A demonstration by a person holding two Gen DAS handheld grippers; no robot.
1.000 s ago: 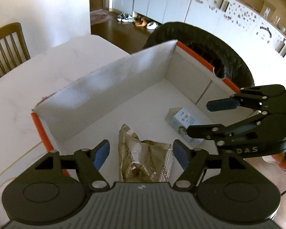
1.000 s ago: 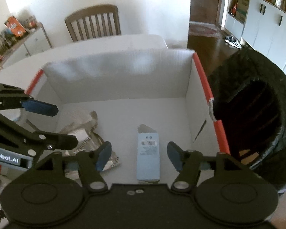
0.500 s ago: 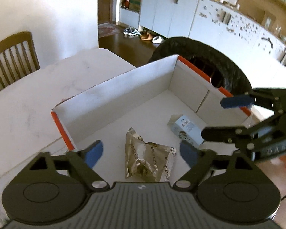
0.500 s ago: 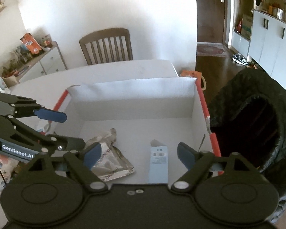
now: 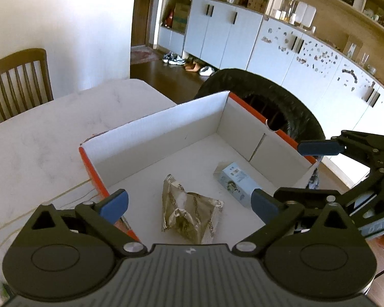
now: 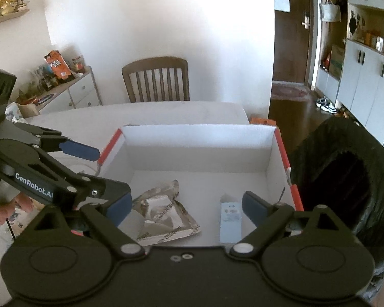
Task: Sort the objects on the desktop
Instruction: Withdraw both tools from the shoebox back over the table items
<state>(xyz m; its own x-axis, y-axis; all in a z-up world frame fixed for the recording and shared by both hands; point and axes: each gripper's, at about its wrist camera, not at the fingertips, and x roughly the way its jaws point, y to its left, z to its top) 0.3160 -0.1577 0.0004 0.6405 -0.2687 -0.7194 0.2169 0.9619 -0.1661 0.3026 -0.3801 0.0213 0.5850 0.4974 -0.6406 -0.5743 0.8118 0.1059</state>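
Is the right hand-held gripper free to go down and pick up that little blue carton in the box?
Probably yes. The right hand-held gripper is open and empty above the open-topped box; the blue carton lies alone, clear of the foil pouch.

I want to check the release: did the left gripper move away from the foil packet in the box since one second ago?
Yes. The left gripper rose and backed off; against the box, the foil packet looks smaller and lies free, with the jaws opened wider.

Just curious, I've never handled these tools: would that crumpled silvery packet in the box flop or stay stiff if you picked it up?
The silvery packet is creased and half flattened, so it would probably flop and feel light. Its shiny foil may slip between pads.
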